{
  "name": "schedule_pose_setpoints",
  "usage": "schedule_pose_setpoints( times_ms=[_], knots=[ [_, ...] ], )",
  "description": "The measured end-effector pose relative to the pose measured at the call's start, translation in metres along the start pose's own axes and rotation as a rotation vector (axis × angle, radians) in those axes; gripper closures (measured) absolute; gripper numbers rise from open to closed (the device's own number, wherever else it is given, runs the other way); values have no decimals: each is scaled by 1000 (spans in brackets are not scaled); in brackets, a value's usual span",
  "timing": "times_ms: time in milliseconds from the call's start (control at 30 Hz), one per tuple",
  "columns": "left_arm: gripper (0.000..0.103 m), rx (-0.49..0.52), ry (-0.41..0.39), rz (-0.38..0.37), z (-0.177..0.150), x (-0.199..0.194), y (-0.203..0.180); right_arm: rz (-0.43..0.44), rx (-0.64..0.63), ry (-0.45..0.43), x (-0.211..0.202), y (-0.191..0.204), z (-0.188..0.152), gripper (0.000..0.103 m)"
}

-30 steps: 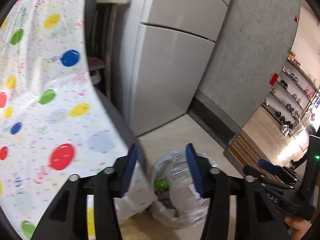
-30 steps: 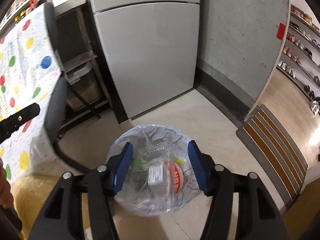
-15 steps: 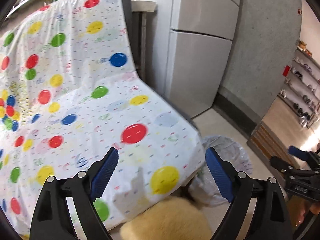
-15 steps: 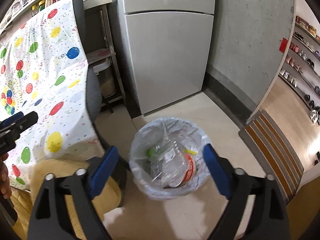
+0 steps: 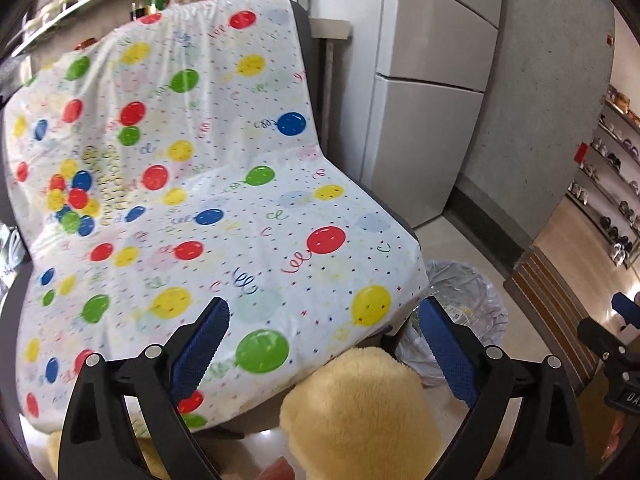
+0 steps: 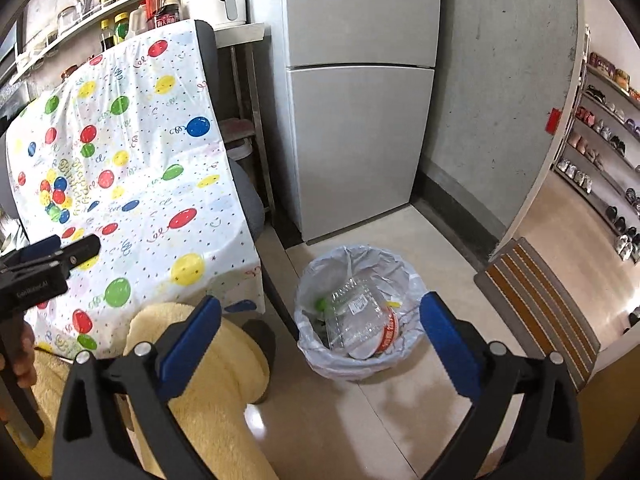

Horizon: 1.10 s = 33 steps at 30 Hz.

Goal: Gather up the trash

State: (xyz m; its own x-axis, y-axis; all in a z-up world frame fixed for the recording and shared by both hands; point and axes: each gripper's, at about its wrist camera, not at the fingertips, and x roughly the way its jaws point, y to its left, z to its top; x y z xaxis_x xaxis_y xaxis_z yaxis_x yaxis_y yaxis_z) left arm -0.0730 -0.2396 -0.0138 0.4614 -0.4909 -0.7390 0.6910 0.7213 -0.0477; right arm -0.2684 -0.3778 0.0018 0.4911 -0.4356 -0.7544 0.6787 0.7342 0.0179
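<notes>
Both my grippers are empty and spread wide. A second ago the left gripper (image 5: pixel 322 344) had its blue pads set much closer together, low over the bin; now its jaws stand well apart and it looks across the balloon-print cover (image 5: pixel 192 184) draped over the chair, with the yellow fleece (image 5: pixel 360 412) below it. The right gripper (image 6: pixel 320 332) has opened and pulled back in the same interval — the trash bin (image 6: pixel 400 264) sat large between its pads then and now lies smaller, on the floor ahead, beside the fridge (image 6: pixel 360 120).

The collected trash is in the lined bin: a clear plastic bottle (image 6: pixel 352 316) with a green cap, and a white cup (image 6: pixel 380 340) with red print. In the left view only the bin's liner edge (image 5: pixel 476 296) shows past the chair.

My judgement: the last drop is complete and both tools have withdrawn. I see no loose trash on the cover or floor — either the task is near its end or the next item lies out of view.
</notes>
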Motion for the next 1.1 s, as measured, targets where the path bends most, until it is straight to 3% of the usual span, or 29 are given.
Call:
schedule_pose_setpoints(
  times_ms=[400,1100],
  knots=[
    [8,14,52,36,-11,0,3,-23,-50,30,12,13,-8,6],
    [8,14,56,34,-12,-1,2,-30,-40,41,15,11,-13,6]
  ],
)
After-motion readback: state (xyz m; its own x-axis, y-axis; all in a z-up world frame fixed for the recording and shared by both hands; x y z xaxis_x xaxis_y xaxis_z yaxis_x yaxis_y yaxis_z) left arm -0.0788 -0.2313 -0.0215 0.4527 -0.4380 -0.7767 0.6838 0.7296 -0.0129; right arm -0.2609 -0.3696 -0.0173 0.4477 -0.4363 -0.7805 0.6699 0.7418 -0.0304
